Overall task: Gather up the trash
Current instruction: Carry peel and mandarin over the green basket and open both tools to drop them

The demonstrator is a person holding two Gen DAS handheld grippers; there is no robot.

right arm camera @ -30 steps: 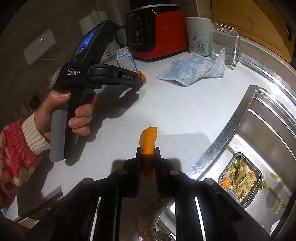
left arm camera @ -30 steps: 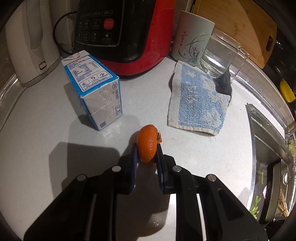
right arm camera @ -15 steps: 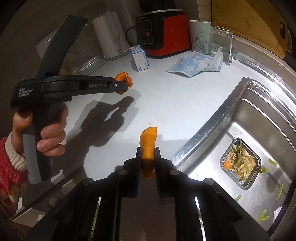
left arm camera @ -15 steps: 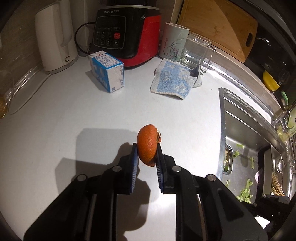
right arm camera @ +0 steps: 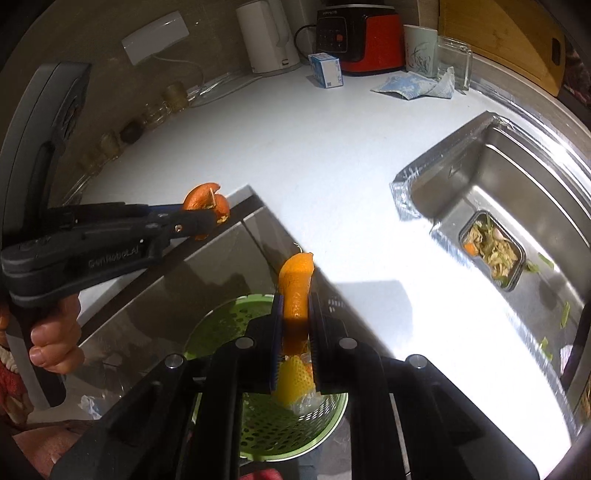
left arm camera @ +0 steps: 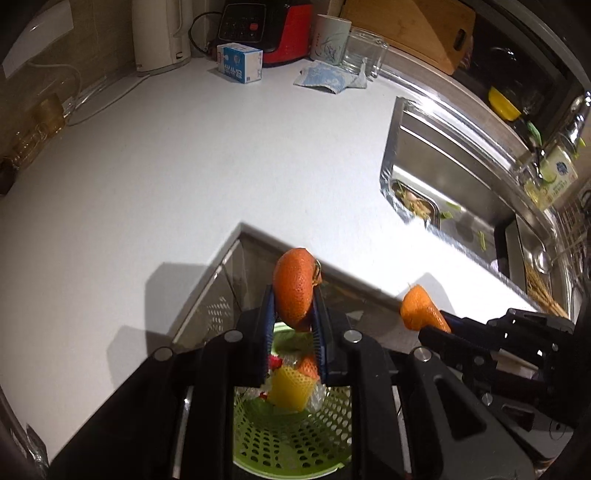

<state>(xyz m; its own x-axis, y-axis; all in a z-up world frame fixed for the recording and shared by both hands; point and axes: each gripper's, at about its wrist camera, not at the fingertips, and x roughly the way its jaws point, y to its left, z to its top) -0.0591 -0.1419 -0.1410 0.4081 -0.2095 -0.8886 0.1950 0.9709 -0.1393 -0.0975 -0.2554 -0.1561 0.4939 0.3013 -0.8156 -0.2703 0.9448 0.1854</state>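
My left gripper (left arm camera: pixel 293 325) is shut on a large piece of orange peel (left arm camera: pixel 293 286) and holds it above a green perforated waste basket (left arm camera: pixel 291 443) below the counter's edge. The basket holds a yellow foam net (left arm camera: pixel 290 387) and other scraps. My right gripper (right arm camera: pixel 295 321) is shut on a smaller orange peel strip (right arm camera: pixel 295 284), also over the green basket (right arm camera: pixel 266 424). The right gripper with its peel (left arm camera: pixel 419 306) shows at the right of the left wrist view. The left gripper and its peel (right arm camera: pixel 205 201) show at the left of the right wrist view.
The white counter (left arm camera: pixel 221 155) carries a blue milk carton (left arm camera: pixel 239 66), a blue cloth (left arm camera: pixel 327 79), a red cooker (left arm camera: pixel 269 29), a white kettle (left arm camera: pixel 159 33), a mug and a glass jug at the back. A steel sink (right arm camera: pixel 509 206) with a scrap-filled strainer (right arm camera: pixel 491 249) lies to the right.
Both grippers have pulled back from the counter with their peels and now hang past its front edge over the green basket. Neither grip has changed.
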